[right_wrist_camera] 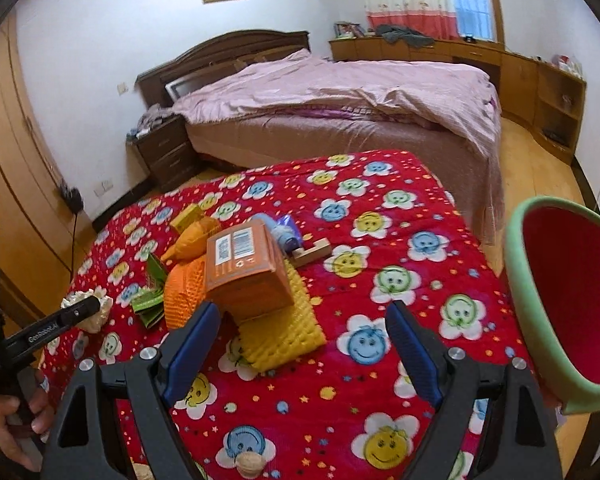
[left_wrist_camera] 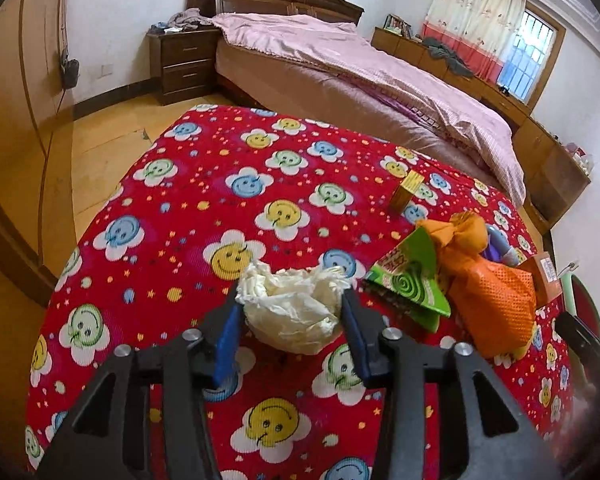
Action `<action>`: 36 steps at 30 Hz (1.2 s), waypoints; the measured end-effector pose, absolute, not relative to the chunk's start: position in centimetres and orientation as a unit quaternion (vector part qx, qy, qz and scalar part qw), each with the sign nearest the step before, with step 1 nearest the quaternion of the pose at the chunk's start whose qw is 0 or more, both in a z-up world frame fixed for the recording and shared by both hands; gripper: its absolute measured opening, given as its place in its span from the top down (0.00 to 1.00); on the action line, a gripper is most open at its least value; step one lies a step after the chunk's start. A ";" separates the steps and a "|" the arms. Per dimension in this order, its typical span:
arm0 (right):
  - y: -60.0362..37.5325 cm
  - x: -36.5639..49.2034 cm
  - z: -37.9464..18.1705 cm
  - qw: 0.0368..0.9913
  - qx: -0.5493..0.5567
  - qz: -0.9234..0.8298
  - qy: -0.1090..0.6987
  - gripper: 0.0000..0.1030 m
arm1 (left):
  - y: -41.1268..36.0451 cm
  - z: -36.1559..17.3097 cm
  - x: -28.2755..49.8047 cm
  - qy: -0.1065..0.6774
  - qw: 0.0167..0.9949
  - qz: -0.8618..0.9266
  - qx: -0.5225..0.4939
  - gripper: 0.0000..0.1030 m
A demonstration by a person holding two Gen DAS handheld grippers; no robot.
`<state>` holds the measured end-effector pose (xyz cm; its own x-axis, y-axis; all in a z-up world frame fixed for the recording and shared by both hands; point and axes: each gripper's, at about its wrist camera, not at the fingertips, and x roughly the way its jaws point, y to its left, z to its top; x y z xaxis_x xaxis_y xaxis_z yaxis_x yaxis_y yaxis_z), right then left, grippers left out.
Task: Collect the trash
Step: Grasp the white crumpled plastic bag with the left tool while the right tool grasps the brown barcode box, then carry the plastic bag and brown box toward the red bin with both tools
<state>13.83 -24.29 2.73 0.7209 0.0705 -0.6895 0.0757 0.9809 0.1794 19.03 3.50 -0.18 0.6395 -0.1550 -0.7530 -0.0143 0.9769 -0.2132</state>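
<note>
— Left gripper (left_wrist_camera: 290, 300)?
— Pinching the paper wad (left_wrist_camera: 296, 304) just above the red cloth (left_wrist_camera: 220, 152).
— Right gripper (right_wrist_camera: 300, 320)?
— Spread wide and empty near the orange box (right_wrist_camera: 248, 268), bin (right_wrist_camera: 516, 240) beside.

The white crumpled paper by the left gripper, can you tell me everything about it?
The paper is a scrunched, cream-white ball, thin and wrinkly like tissue or plastic wrap, hollowed at the top. It sits between the blue pads of the left gripper, which touch it on both sides and seem to hold it just above the red smiley blanket. In the right wrist view only a bit of it shows behind one finger. The green packet lies close on its right, not touching.
</note>
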 end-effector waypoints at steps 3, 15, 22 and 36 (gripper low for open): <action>-23.7 14.6 2.2 0.920 0.090 0.005 0.382 0.16 | 3.5 -0.6 18.8 0.430 0.897 -0.036 -0.097 0.46; -21.9 17.4 0.9 0.917 0.077 0.026 0.390 0.16 | 2.3 -1.9 18.4 0.434 0.899 -0.028 -0.057 0.41; -21.8 17.7 0.3 0.916 0.079 0.038 0.392 0.51 | 2.2 -1.6 18.2 0.424 0.903 -0.042 -0.060 0.47; -23.4 14.7 1.9 0.923 0.102 0.031 0.369 0.52 | 1.3 0.3 16.3 0.410 0.904 -0.082 -0.092 0.58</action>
<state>14.66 -23.42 1.90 0.7262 0.1315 -0.6748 0.0186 0.9774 0.2105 16.28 1.32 0.33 0.6506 -0.2231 -0.7259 0.0727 0.9698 -0.2329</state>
